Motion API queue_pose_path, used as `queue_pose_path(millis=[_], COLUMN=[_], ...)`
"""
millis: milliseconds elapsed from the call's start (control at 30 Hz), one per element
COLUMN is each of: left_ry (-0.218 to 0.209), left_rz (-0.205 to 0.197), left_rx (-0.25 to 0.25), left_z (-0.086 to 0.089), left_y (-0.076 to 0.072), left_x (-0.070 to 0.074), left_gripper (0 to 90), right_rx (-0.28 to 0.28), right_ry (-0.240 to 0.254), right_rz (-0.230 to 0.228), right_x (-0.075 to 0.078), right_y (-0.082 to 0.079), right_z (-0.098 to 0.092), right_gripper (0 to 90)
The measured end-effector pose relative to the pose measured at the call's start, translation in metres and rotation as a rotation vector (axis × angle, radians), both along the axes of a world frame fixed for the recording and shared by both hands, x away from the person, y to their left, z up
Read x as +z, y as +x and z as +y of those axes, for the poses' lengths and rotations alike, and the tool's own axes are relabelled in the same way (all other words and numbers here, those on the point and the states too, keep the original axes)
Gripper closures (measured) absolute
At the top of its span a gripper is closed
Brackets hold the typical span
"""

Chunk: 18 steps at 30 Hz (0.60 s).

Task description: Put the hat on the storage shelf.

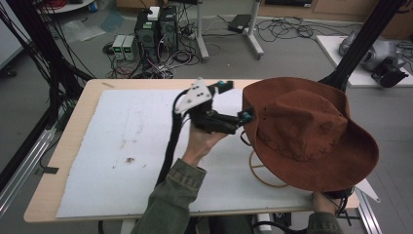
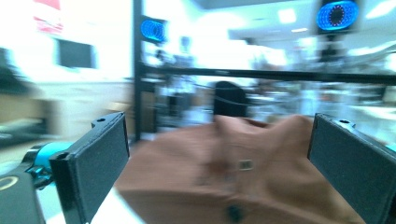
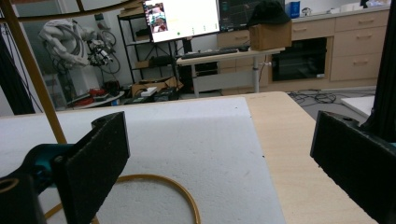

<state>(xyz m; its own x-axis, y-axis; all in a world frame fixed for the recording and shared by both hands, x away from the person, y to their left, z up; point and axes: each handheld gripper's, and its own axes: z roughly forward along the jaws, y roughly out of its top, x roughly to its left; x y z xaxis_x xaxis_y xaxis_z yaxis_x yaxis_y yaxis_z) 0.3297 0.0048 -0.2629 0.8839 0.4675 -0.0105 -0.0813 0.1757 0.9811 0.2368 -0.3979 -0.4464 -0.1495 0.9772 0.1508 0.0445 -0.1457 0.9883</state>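
A: What is hard to make out?

B: The left gripper view is smeared with blur; the brown hat point(image 2: 243, 172) shows there as a soft mass between two wide-apart black jaws that do not touch it. In the high view the hat point(image 1: 304, 131) hides nearly all of its stand: a thin golden ring point(image 1: 258, 173) of wire shows on the white foam sheet point(image 1: 122, 146) under the brim. The right hand point(image 1: 322, 200) is mostly covered by the brim at the near right corner of the surface point(image 1: 73, 131).

A: And the hat itself?

B: A wide-brimmed brown suede hat with stitching along the brim, perched above the right half of the surface.

A: The grippers?

B: The left hand-held gripper point(image 1: 234, 103) is just beside the hat's left brim, spread wide and empty. The right hand-held gripper point(image 3: 219, 158), low over the foam, is also wide open, gripping nothing.
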Motion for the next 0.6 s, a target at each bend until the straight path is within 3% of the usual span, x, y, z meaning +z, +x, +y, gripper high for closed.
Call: queue_pose_path(millis=[100, 133, 167, 300, 467, 500, 600], left_ry=[0.031, 0.034, 0.034, 0.059, 0.076, 0.078, 0.053], left_rz=[-0.045, -0.046, -0.046, -0.019, -0.004, 0.004, 0.049], left_rx=[0.173, 0.261, 0.261, 0.447, 0.731, 0.796, 0.928], left_z=[0.04, 0.071, 0.071, 0.131, 0.197, 0.208, 0.236], left_y=[-0.015, -0.025, -0.025, -0.05, -0.091, -0.098, -0.115], left_x=[0.006, 0.007, 0.007, -0.001, -0.025, -0.032, -0.056], left_gripper=[5.8, 5.8, 5.8, 5.8, 5.8, 5.8, 5.8], right_rx=[-0.006, -0.007, -0.011, -0.02, -0.036, -0.039, -0.045], right_ry=[-0.001, 0.0, -0.001, -0.007, -0.009, -0.004, -0.013], right_rz=[0.0, 0.0, -0.002, -0.004, -0.011, -0.009, -0.012], right_x=[0.0, 0.0, 0.0, 0.001, 0.002, 0.002, 0.002], right_y=[-0.001, -0.002, -0.002, -0.004, -0.005, -0.006, -0.004], right_z=[-0.001, -0.002, -0.002, -0.004, -0.005, -0.004, -0.004], right_gripper=[3.8, 3.8, 3.8, 3.8, 3.8, 3.8, 3.8])
